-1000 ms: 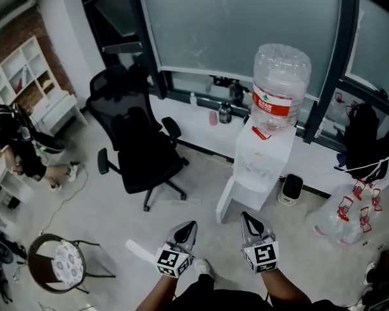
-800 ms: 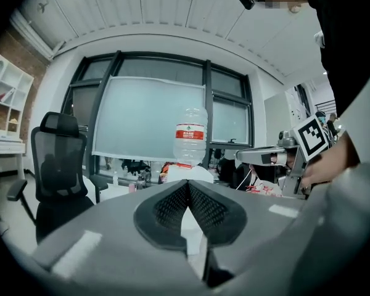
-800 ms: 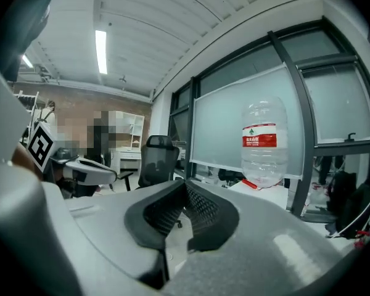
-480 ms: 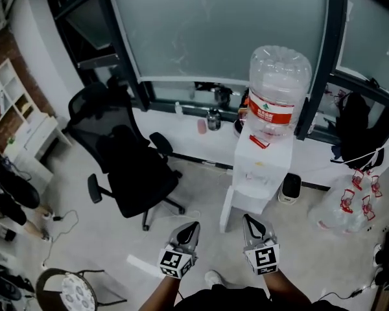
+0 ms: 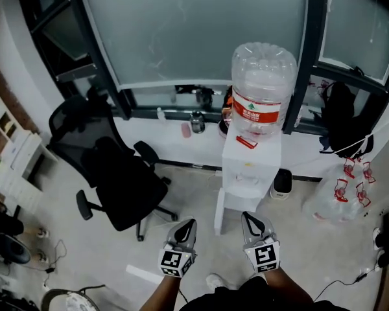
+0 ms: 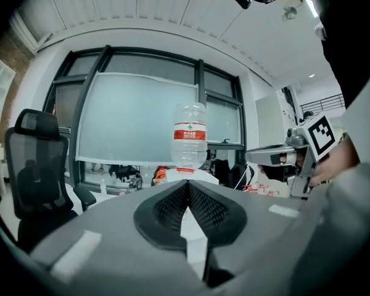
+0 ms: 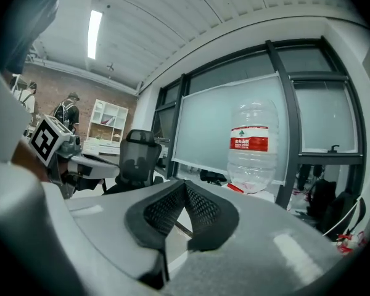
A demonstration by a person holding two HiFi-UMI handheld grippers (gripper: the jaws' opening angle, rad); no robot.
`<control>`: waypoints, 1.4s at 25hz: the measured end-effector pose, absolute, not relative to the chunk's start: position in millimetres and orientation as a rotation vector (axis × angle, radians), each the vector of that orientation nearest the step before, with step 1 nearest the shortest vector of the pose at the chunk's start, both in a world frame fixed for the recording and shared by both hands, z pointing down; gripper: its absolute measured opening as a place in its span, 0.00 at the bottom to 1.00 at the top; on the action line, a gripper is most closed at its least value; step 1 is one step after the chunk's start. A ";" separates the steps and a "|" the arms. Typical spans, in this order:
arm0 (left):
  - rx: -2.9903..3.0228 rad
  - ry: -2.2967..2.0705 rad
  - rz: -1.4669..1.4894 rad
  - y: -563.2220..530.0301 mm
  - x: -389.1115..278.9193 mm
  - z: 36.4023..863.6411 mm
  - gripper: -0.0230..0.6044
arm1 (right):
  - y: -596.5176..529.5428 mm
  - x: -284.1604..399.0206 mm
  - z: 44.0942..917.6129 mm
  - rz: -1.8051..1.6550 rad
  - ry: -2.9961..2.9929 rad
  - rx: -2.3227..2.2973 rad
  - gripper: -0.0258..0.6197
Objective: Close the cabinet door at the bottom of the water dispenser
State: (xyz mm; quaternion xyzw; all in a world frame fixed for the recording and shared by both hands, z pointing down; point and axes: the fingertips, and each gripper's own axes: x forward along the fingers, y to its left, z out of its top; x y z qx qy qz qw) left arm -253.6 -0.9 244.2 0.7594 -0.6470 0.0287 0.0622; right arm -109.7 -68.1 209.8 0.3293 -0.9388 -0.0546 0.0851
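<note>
The white water dispenser (image 5: 249,164) stands against the window wall with a large clear bottle (image 5: 262,86) on top. Its bottom cabinet door (image 5: 218,211) hangs open, swung out to the left as a narrow white panel. Both grippers are held side by side just in front of it, pointing at it. My left gripper (image 5: 189,224) is shut and empty, a little left of the door's edge. My right gripper (image 5: 247,217) is shut and empty, right of the door and near the cabinet opening. The left gripper view shows the bottle (image 6: 189,134) straight ahead; the right gripper view shows the same bottle (image 7: 251,147) slightly right.
A black office chair (image 5: 117,180) stands left of the dispenser. A small black and white device (image 5: 282,183) sits at its right foot. A clear bag of bottles (image 5: 337,199) and a black backpack (image 5: 340,118) are at the right. Bottles stand on the white sill (image 5: 188,149).
The dispenser has come nearer and slid left in the head view. Both grippers have moved forward toward it and remain shut. The people and the round stool at left have dropped out of sight.
</note>
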 end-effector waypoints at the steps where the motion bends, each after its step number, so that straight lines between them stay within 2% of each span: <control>1: 2.290 -1.960 0.086 -5.9 -252.6 245.9 0.07 | -72.1 -106.5 209.5 -0.162 -2.797 0.991 0.04; 16: 2.333 -1.900 0.113 -49.8 -176.0 265.5 0.07 | -110.5 -52.1 218.4 -0.181 -2.808 0.951 0.04; 24: 2.371 -1.914 0.106 -79.9 -164.6 291.9 0.07 | -129.1 -44.0 249.8 -0.173 -2.822 0.933 0.04; 35: 2.379 -1.859 0.162 -102.7 -188.9 408.0 0.07 | -151.5 -66.5 353.8 -0.033 -2.832 1.051 0.04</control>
